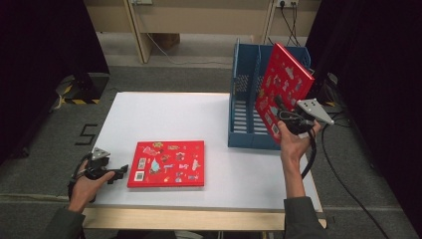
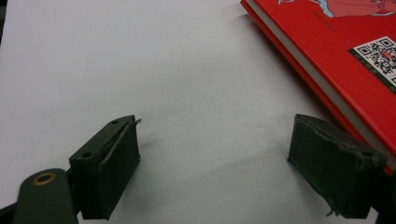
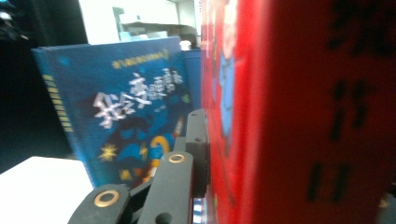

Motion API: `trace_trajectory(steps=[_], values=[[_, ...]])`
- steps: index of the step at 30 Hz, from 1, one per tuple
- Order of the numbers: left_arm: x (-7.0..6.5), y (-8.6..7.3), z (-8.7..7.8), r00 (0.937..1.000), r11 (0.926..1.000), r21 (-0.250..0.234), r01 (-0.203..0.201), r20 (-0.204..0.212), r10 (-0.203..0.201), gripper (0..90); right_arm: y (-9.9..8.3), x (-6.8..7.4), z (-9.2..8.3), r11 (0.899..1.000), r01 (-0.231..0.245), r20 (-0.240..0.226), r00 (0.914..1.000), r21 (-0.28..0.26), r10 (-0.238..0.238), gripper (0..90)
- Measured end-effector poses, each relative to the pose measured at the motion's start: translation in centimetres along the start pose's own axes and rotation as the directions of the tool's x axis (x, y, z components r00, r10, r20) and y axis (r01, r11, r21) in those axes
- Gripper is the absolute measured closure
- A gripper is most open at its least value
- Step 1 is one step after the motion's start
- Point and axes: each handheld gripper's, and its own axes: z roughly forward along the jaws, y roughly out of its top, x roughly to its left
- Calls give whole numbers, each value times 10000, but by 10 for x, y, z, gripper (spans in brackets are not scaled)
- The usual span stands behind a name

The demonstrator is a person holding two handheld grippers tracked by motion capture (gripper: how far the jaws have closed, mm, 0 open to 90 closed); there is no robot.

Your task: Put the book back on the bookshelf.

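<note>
Over at the blue file rack [image 1: 246, 107], your right gripper [image 1: 284, 115] clamps a red book [image 1: 283, 87], tilted at the rack's near right slot. You look mid-insertion: next, square its lower edge to the dividers and slide it in, where a blue book [image 3: 126, 116] stands close alongside. Your left gripper [image 1: 117, 173] rests wide and empty on the table [image 1: 164, 114], just beside the second red book [image 1: 166, 163].

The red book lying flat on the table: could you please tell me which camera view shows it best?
The high view: the flat red book shows whole there, cover up on the white table, just right of the open left gripper. The left gripper view catches one corner with a QR code and page edge. The right gripper view has another red book.
</note>
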Motion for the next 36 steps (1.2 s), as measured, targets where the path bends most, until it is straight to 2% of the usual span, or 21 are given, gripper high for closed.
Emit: trace_trajectory(steps=[12,15,19,36], values=[[0,0,0,10000,10000,-4,9,-9,-9,147,-1,-6,43,9996,-74,663,9978,258,56,792],[0,0,0,10000,10000,-24,23,-21,-23,147,-3,-6,53,9991,-248,801,9965,350,219,792],[0,0,0,10000,10000,-20,21,-27,-21,148,-6,-6,63,9988,-166,970,9952,467,121,792],[0,0,0,10000,10000,-17,28,-35,-28,148,-19,-1,103,9948,-133,1331,9911,1006,-2,791]])
